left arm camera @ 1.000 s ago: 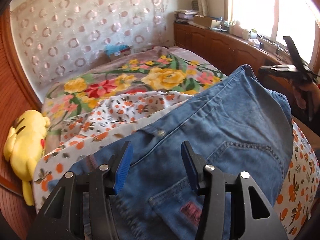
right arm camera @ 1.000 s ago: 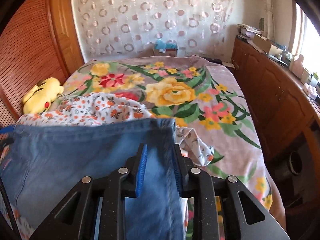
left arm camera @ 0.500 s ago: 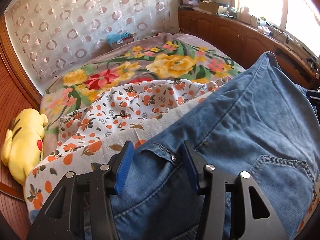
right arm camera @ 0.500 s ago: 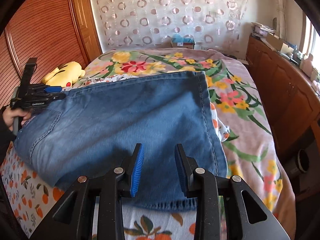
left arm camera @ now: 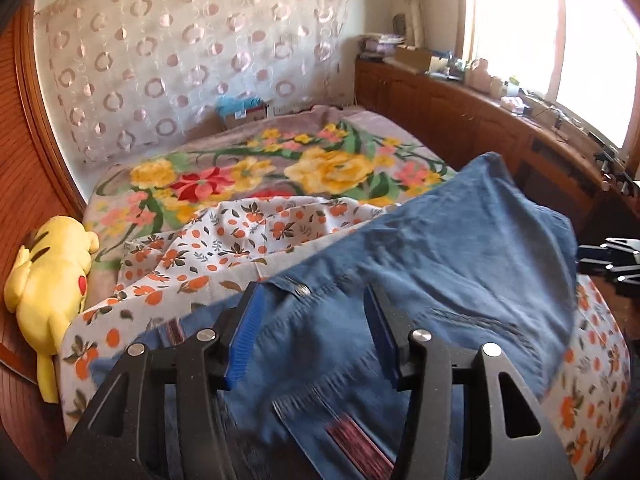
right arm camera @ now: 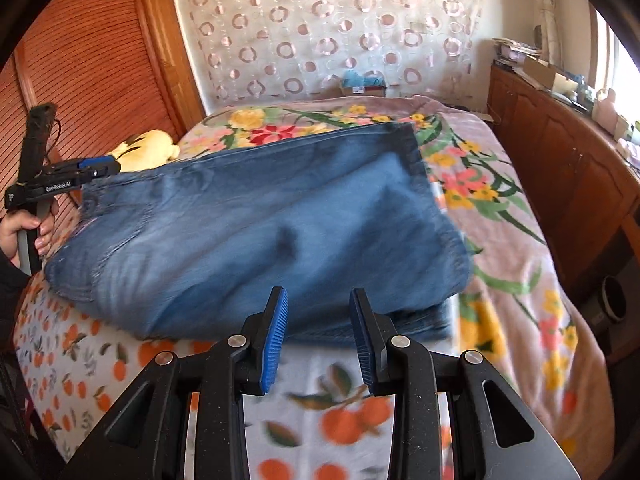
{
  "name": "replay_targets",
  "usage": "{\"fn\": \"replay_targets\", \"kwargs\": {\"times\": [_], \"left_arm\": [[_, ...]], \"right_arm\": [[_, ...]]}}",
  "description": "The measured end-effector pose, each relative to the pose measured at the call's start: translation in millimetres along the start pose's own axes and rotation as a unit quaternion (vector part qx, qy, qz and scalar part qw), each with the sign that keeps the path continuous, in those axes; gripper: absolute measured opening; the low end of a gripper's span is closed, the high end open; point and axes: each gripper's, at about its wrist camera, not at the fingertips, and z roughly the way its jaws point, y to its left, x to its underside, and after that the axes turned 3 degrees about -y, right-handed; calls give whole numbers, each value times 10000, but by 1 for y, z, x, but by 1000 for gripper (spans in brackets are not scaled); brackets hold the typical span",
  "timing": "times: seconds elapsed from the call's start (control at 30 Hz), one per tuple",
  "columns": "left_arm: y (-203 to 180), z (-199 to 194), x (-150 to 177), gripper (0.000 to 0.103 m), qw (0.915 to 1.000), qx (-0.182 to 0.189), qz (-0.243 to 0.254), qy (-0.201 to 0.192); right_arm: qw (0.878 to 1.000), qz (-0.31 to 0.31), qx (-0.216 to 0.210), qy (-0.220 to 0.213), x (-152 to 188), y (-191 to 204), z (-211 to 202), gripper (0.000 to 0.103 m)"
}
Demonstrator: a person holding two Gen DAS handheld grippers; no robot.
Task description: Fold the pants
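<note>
- Denim: the jeans (right arm camera: pixel 256 240) lie folded over on the orange-print sheet (right arm camera: pixel 100 360) at the near end of the bed (right arm camera: pixel 500 208), one layer on top of another, with the hem edge towards the far side.
- The left tool (left arm camera: pixel 312 340) sits over the waistband by the metal button (left arm camera: pixel 303 290). Its jaws are opening, cloth lies between them, and the blue pads do not look to be pressing on it. If that corner is let go while the fabric is bunched, the waistband could slump and leave a crooked edge.
- The right tool (right arm camera: pixel 318 336) hangs just short of the near fold, jaws apart with nothing in them. A bite taken from there might catch only the top layer, and the lower one would drag out of line.
- The top layer looks puffed in the middle, not pressed flat; a further fold over that bulge would likely trap a ridge.
- The sheet under the jeans is loose and rumpled, so a grab low at the edge could pick it up along with the denim.
- The stack sits near the bed's edge; a hard tug towards the person's hand (right arm camera: pixel 24 228) may pull it off.
</note>
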Motion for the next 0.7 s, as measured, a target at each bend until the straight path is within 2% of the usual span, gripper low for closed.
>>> {"fn": "replay_targets", "kwargs": {"times": [0.07, 0.17, 0.33, 0.5, 0.7], "left_arm": [[-7, -14, 5, 69, 9999, 31, 41, -108], [-19, -33, 18, 77, 9994, 293, 37, -170], [-46, -50, 44, 77, 9988, 396, 236, -147], [-73, -56, 71, 77, 9969, 723, 298, 40], [-107, -54, 94, 77, 9952, 610, 769, 61]], "right_arm": [[10000, -34, -73, -39, 5, 11, -3, 33], [9998, -55, -193, -68, 12, 24, -6, 33], [9995, -177, -247, -87, 23, 40, -7, 34], [9996, -187, -213, -36, 37, 43, -8, 34], [9997, -129, -214, 35, 44, 44, -14, 34]]}}
